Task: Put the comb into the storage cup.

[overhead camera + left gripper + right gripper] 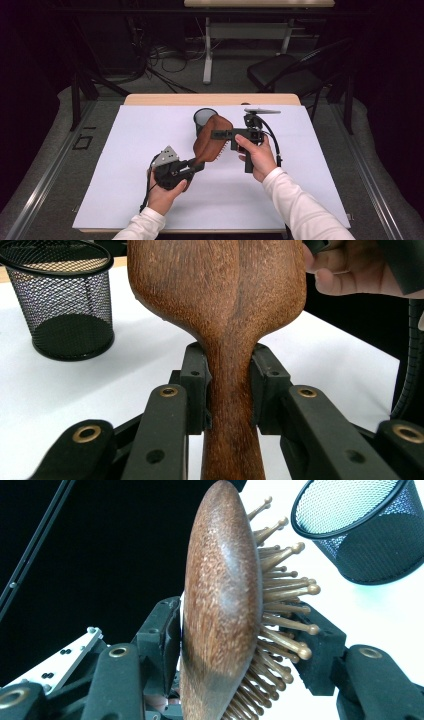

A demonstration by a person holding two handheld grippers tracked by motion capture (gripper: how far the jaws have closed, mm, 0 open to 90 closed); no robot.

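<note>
- I am working over the white bench point(125, 190), a wooden hairbrush point(210, 139) lifted above it beside the mesh cup point(204, 119).
- My left claw point(230, 390) is pinching the narrow handle.
- My right claw point(240, 650) is clamping the head, back and pins.
- It looks rigid, light; the pins seem fragile, the handle safest.

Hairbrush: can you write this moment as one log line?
hairbrush: lifted | left gripper: shut on handle | right gripper: shut on head | mesh cup: upright behind
</note>
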